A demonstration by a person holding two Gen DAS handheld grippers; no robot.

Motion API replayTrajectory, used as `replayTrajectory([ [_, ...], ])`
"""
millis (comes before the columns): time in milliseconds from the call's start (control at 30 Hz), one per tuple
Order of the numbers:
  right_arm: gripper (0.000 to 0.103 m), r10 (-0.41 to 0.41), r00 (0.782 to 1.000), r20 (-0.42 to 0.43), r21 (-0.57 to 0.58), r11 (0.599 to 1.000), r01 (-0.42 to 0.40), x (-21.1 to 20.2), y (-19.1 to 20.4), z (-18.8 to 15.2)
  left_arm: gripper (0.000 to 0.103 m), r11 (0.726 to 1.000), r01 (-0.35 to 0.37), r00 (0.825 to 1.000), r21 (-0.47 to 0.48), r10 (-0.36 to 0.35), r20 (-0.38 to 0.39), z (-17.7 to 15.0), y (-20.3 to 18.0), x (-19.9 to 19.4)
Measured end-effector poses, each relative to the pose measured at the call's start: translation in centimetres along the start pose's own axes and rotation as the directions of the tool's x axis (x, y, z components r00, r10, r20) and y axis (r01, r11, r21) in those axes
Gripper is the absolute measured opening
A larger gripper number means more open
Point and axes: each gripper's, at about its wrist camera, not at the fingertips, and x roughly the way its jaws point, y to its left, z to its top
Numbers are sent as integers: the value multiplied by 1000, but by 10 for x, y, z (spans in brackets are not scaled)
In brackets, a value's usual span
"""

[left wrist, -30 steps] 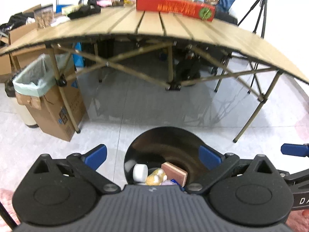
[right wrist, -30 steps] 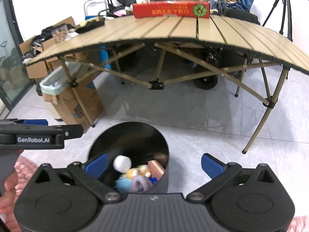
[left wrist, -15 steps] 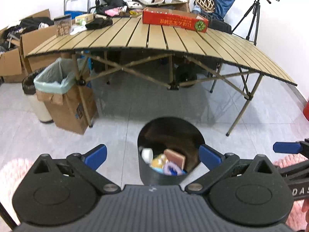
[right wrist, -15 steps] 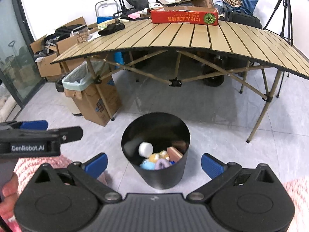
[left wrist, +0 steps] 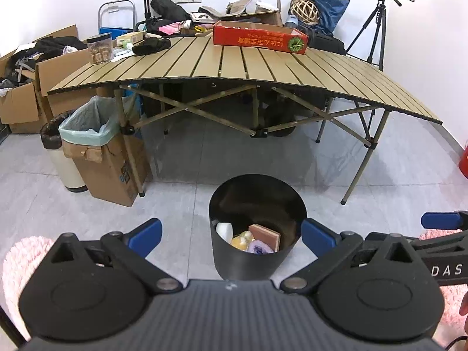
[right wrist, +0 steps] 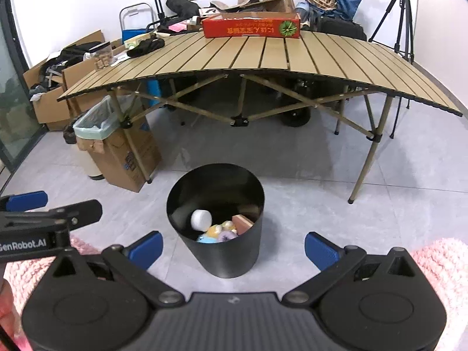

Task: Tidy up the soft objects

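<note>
Both grippers have pulled up and back from the black bin (right wrist: 215, 219), which a second ago filled the lower view and now stands whole on the grey floor (right wrist: 292, 204). The left gripper (left wrist: 231, 235) and right gripper (right wrist: 233, 250) hang spread wide and empty, with bare floor around the bin. Soft objects (right wrist: 218, 229) lie inside, perhaps toys, and the folding table (right wrist: 263, 58) and cardboard box (right wrist: 122, 158) stand beyond.

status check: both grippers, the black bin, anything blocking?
Left gripper open, empty. Right gripper open, empty. Black cylindrical bin upright on grey floor, soft items inside. Nothing between grippers and bin.
</note>
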Motion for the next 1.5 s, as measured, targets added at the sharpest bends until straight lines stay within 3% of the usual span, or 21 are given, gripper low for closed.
replayTrajectory([
  [1500,103,-17,1000,7,10,1000,17,-1,-4,4,103,1000,4,1000,10,-4,-9,-1,-3,2],
])
